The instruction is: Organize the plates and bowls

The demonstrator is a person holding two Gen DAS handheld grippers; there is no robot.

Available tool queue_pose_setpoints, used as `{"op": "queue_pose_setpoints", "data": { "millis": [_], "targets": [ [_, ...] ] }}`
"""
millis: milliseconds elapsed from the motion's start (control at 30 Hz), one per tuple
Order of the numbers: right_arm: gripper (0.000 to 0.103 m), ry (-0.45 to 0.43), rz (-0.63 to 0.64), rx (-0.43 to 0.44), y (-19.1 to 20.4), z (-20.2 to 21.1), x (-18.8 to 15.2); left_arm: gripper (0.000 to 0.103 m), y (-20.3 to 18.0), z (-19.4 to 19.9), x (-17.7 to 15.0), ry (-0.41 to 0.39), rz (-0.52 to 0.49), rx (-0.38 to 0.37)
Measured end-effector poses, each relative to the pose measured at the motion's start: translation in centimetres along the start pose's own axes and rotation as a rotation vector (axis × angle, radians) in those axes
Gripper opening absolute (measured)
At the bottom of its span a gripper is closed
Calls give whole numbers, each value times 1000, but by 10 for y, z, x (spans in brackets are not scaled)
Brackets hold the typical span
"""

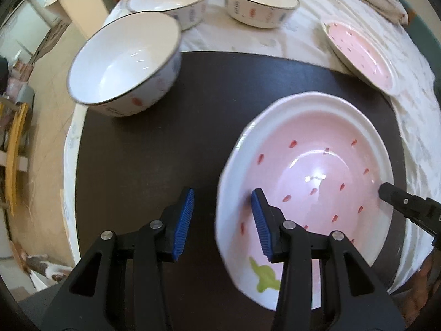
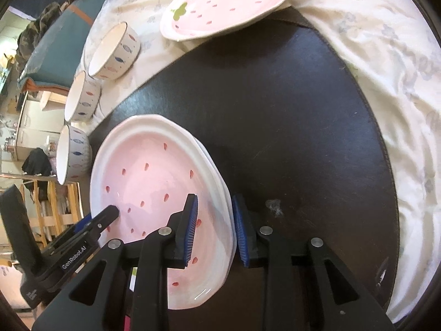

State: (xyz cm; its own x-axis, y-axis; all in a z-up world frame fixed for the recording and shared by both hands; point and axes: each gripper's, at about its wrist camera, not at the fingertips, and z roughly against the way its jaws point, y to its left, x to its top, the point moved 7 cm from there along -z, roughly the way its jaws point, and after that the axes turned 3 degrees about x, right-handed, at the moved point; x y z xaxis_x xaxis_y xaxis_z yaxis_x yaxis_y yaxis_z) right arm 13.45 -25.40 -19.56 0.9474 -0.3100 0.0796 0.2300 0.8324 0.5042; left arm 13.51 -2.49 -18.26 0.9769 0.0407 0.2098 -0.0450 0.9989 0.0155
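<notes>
A pink strawberry plate (image 1: 317, 171) (image 2: 154, 182) lies stacked on another like it on the dark round mat (image 1: 171, 143) (image 2: 303, 115). My left gripper (image 1: 222, 220) is open, its jaws astride the plate's near-left rim; it also shows in the right wrist view (image 2: 110, 212). My right gripper (image 2: 215, 229) is open, its jaws astride the plate stack's rim; one fingertip (image 1: 388, 190) shows in the left wrist view. A second pink plate (image 1: 361, 55) (image 2: 226, 5) lies on the cloth. Three white fish-pattern bowls (image 1: 124, 60) (image 1: 171, 0) (image 1: 259, 0) stand behind.
A cream patterned cloth (image 2: 386, 55) covers the table around the mat. The bowls show in the right wrist view (image 2: 113, 52) (image 2: 81, 99) (image 2: 71, 154) along the left edge. Chairs and floor (image 1: 41, 110) lie beyond the table's left edge.
</notes>
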Motion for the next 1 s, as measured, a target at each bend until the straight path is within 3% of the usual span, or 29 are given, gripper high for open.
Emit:
{"op": "queue_pose_setpoints", "data": {
  "millis": [133, 200, 267, 367, 400, 467, 533, 1000],
  "targets": [
    [30, -40, 2, 2, -3, 15, 2, 43, 8, 16, 2, -32, 22, 15],
    [34, -54, -5, 6, -6, 23, 1, 55, 10, 27, 5, -60, 28, 19],
    [47, -72, -13, 29, -6, 33, 4, 73, 11, 38, 9, -95, 41, 10],
    [53, -112, 4, 30, -4, 51, 12, 87, 4, 50, 20, -124, 65, -37],
    [57, -123, 6, 33, -4, 56, 15, 87, 1, 51, 24, -122, 71, -52],
    [77, -156, -3, 46, -5, 67, 22, 87, -7, 54, 31, -112, 85, -79],
    [88, -186, -19, 72, -9, 75, 32, 87, -15, 55, 36, -106, 92, -99],
    [90, -184, -220, 176, -59, 70, 105, 87, -75, 51, 81, -105, -21, -55]
  ]
}}
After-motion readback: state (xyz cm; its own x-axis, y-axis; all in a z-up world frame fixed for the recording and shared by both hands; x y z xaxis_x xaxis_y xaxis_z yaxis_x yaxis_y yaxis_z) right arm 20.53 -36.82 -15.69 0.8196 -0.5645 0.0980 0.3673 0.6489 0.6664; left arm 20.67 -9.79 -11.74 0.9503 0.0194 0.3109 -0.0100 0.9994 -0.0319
